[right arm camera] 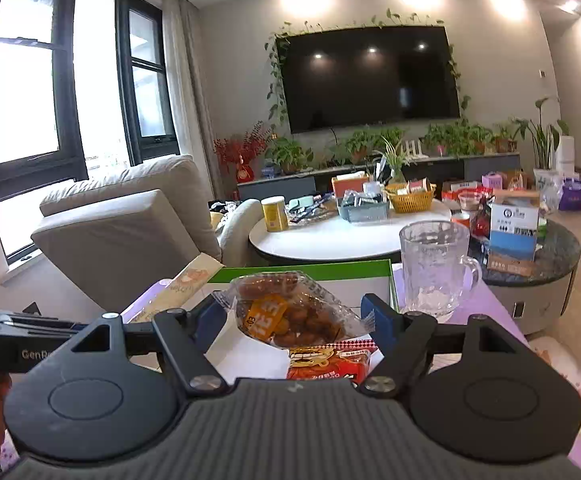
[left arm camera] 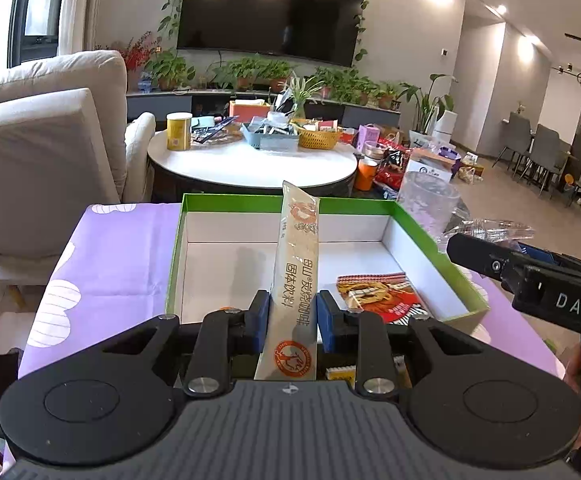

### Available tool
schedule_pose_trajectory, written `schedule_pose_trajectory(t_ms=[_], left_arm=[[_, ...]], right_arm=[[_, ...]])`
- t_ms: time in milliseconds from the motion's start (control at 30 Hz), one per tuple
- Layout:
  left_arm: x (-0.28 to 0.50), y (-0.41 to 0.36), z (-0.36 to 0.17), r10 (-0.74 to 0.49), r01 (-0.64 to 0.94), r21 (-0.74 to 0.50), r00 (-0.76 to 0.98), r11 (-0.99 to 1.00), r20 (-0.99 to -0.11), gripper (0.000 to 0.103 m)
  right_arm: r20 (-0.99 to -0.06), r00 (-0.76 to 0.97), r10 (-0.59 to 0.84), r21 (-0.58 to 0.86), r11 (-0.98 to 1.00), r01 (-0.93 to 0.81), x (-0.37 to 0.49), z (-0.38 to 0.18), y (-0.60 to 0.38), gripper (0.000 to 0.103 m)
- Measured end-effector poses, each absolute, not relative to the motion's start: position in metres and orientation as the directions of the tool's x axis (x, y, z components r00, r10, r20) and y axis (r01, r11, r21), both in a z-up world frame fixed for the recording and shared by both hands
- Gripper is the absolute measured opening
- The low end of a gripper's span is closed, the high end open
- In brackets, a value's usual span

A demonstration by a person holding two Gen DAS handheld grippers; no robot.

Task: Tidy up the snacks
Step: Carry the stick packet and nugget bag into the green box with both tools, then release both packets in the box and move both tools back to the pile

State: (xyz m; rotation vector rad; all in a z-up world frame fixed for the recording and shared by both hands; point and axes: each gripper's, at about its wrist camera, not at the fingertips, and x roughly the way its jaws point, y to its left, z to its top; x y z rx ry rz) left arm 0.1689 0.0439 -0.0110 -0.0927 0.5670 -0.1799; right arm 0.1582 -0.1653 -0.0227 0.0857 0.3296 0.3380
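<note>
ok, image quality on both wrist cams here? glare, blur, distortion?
Left wrist view: strong fisheye bowing at the edges, ceiling lights reflected in the TV, the coffee sachet sharp. Right wrist view: window blown out, ceiling spots flare on the wall, the clear snack bag glossy but legible. No motion blur in either.
</note>
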Motion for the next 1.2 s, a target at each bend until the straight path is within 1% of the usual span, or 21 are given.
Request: schedule_pose_trajectory(t_ms=[333,533,633,733,767,833,967,1067,1200], left_arm=[[0.214,0.048,-0.016,-0.154,0.088,-0.149,0.838,0.985,-0.524,0.024],[0.230,0.043,-0.040,-0.116,0.055,-0.122,0.811,0.991,-0.574,0.025],[0.230,0.043,-0.049,-0.113,0.052,-0.118,0.792,0.992,-0.599,0.024],[0.225,0.039,-0.052,-0.097,0.062,-0.078,0.781,0.995,-0.617,0.024],[0.223,0.038,-0.051,-0.094,0.068,-0.065,0.780,0.996,-0.619,0.024],[0.216,0.037,-0.049,-0.096,0.079,-0.054,0.785,0.995,-0.612,0.024],[0.201,0.041,-0.042,-0.106,0.088,-0.060,0.794,0.994,-0.598,0.025],[0.185,0.047,-0.034,-0.103,0.086,-0.057,0.809,0.995,-0.579,0.025],[0.160,0.063,-0.022,-0.089,0.056,-0.077,0.837,0.995,-0.540,0.025]], right_arm=[[-0.369,0.870,0.326,0.163,0.945,-0.285,0.188,-0.037,-0.156,0.057],[-0.414,0.860,0.297,0.152,0.955,-0.256,0.201,-0.045,-0.152,0.057],[-0.450,0.849,0.278,0.149,0.960,-0.236,0.205,-0.050,-0.152,0.058],[-0.483,0.832,0.274,0.157,0.962,-0.225,0.204,-0.056,-0.153,0.058],[-0.473,0.837,0.274,0.144,0.962,-0.234,0.200,-0.055,-0.152,0.058],[-0.481,0.831,0.278,0.134,0.961,-0.243,0.193,-0.054,-0.150,0.058],[-0.489,0.831,0.268,0.092,0.962,-0.256,0.181,-0.055,-0.145,0.058],[-0.471,0.846,0.251,0.044,0.964,-0.261,0.170,-0.053,-0.144,0.058],[-0.448,0.853,0.267,0.055,0.961,-0.272,0.156,-0.046,-0.148,0.058]])
